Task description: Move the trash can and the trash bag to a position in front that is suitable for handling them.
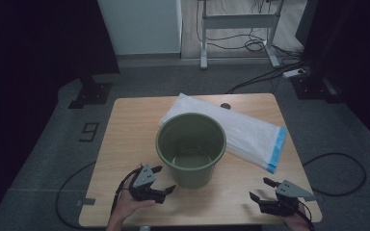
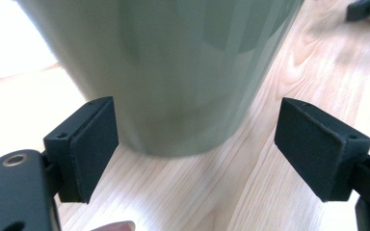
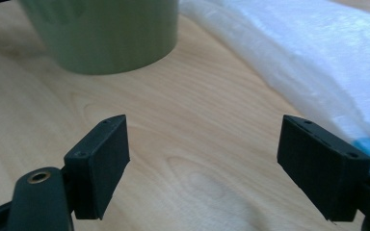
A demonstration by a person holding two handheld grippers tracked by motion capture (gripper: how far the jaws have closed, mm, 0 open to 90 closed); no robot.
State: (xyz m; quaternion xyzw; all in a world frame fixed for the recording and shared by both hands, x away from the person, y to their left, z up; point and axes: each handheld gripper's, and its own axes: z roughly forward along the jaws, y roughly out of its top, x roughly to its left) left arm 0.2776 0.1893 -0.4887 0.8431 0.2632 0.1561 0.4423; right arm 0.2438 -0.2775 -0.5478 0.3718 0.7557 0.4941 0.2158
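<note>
A green plastic bucket (image 1: 191,148) stands upright mid-tabletop (image 1: 125,144), its rim hiding part of the white woven sack (image 1: 250,132) lying behind it. The left gripper (image 1: 163,180) sits just beside the bucket's base, jaws wide apart and empty. The right gripper (image 1: 258,189) rests well apart from the bucket, jaws equally spread, holding nothing. Both forearms are cut off at the frame's bottom edge.

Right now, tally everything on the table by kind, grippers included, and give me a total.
Green bins: 1
White folded bags with a blue edge: 1
Small dark round things at the far edge of the wooden table: 1
Grippers, left and right, both open: 2
Total: 5
</note>
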